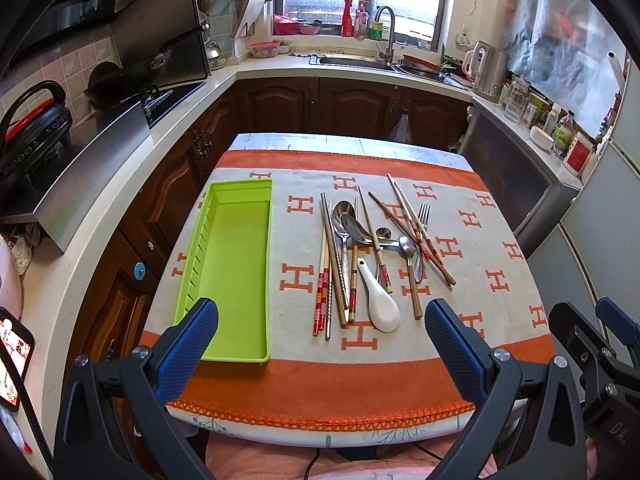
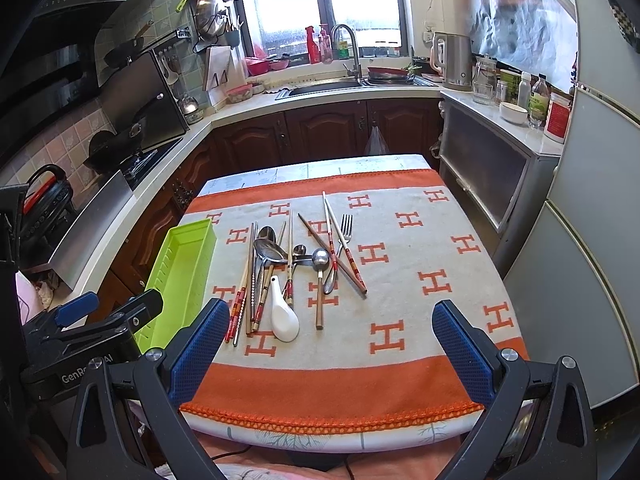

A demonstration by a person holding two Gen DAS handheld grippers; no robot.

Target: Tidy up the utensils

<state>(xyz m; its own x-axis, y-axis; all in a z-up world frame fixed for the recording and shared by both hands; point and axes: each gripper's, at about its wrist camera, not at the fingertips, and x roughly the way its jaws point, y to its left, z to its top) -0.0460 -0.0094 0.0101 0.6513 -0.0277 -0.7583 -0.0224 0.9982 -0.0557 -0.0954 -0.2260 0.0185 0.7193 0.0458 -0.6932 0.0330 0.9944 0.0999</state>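
Note:
A lime green utensil tray (image 1: 236, 264) lies empty on the left of the table; it also shows in the right wrist view (image 2: 180, 276). Beside it lies a pile of utensils: several chopsticks (image 1: 326, 272), metal spoons (image 1: 345, 216), a fork (image 1: 423, 216) and a white ceramic spoon (image 1: 380, 304). The same white spoon (image 2: 282, 312) and fork (image 2: 345, 232) show in the right wrist view. My left gripper (image 1: 322, 320) is open and empty above the table's near edge. My right gripper (image 2: 330, 320) is open and empty, to the right of the left one.
The table carries an orange and grey cloth (image 1: 460, 200) with H marks. Kitchen counters, a stove (image 1: 120, 80) on the left, a sink (image 1: 352, 60) at the back and a fridge (image 2: 592, 280) on the right surround the table.

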